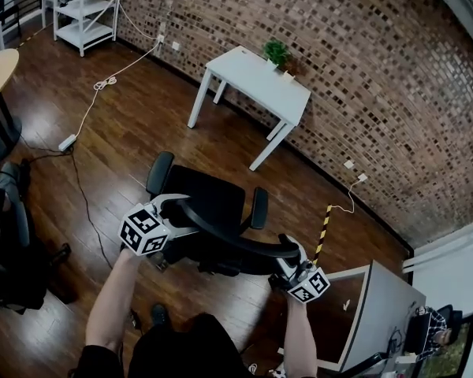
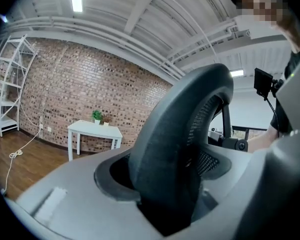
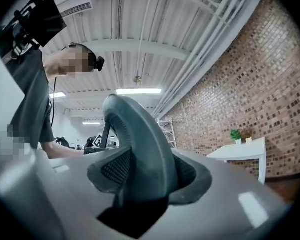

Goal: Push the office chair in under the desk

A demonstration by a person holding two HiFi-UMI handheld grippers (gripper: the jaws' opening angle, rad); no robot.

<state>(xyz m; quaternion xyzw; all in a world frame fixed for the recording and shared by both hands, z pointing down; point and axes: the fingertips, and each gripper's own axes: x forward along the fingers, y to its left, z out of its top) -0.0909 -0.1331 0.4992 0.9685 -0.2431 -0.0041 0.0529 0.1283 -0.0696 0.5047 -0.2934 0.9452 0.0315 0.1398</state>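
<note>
Found office chair at lower centre of frame, well apart from white desk at upper centre. My left gripper straddled backrest rim loosely, fingers spread — right gripper clamped same rim. Judged chair heavy but free-rolling; rim stiff, best hold.

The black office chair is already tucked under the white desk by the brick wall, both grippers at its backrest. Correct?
Not tucked. The head view shows the black office chair standing on the wooden floor, apart from the white desk by the brick wall; the left gripper and right gripper are at its backrest.
</note>
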